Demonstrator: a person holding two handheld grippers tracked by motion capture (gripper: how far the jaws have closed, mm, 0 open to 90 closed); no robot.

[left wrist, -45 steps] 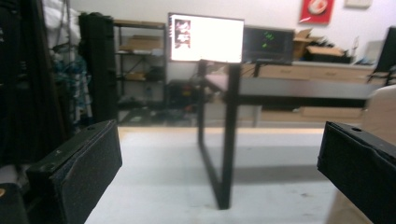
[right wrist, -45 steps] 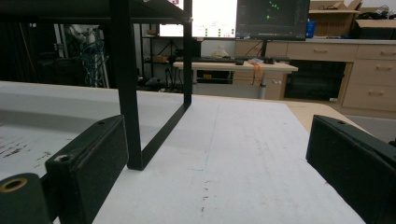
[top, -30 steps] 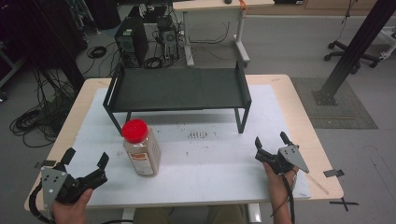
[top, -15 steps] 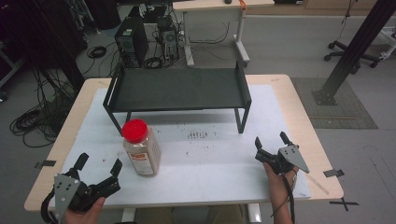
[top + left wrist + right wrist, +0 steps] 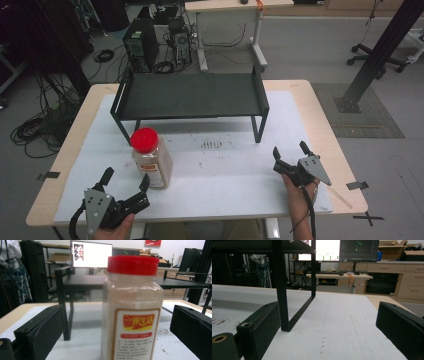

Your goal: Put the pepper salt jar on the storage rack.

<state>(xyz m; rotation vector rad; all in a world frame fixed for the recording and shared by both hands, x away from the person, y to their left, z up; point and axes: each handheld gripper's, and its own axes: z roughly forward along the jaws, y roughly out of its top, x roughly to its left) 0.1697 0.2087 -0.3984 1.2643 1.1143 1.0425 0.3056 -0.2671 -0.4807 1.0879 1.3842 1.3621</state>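
My bench (image 5: pixel 310 107) is pale wood under a white mat (image 5: pixel 220 165); just ahead of my left tool (image 5: pixel 125 187) a red-capped jar (image 5: pixel 151 160) stands upright on the mat; beyond it a black shelf rack (image 5: pixel 190 95) stands on thin legs.

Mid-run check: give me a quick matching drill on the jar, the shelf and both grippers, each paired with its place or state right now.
Things:
1. jar
2. black shelf
3. left gripper
4. right gripper

Places or states:
A. open, near the table's right edge, nothing between its fingers
B. stands at the back of the white mat
C. upright, red lid on, in front of the shelf's left end
D. open, fingers either side of the jar, not touching it

Pairs: 1-C, 2-B, 3-D, 4-A
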